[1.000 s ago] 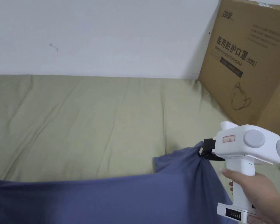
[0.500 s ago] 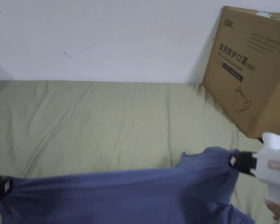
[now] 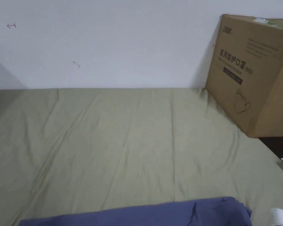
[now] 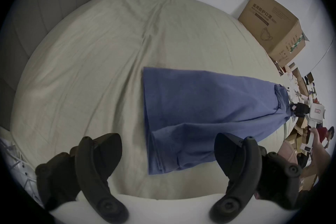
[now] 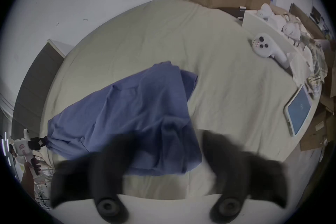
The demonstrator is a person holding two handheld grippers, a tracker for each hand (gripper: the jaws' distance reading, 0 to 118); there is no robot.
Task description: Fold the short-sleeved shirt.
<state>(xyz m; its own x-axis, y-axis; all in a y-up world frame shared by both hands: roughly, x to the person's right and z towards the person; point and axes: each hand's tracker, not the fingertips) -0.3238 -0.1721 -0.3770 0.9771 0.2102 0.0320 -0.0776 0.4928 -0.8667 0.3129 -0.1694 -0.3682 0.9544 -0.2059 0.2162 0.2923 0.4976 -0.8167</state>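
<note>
One blue shirt (image 4: pixel 209 111) of soft, matte knit lies spread in a long, loosely creased band near the front edge of the bed (image 3: pixel 132 138), whose olive-beige sheet is smooth cotton crossed by shallow wrinkles. In the left gripper view the left gripper (image 4: pixel 167 160) has its two curved black jaws spread wide with nothing between them, hovering over the sheet just beside one straight end of the shirt. In the right gripper view the right gripper (image 5: pixel 169 151) is blurred, its two dark jaws also spread apart and empty, above the bunched other end of the shirt. One large rectangular cardboard box (image 3: pixel 256 76) stands at the bed's far right corner against the plain white wall (image 3: pixel 108 44)
</note>
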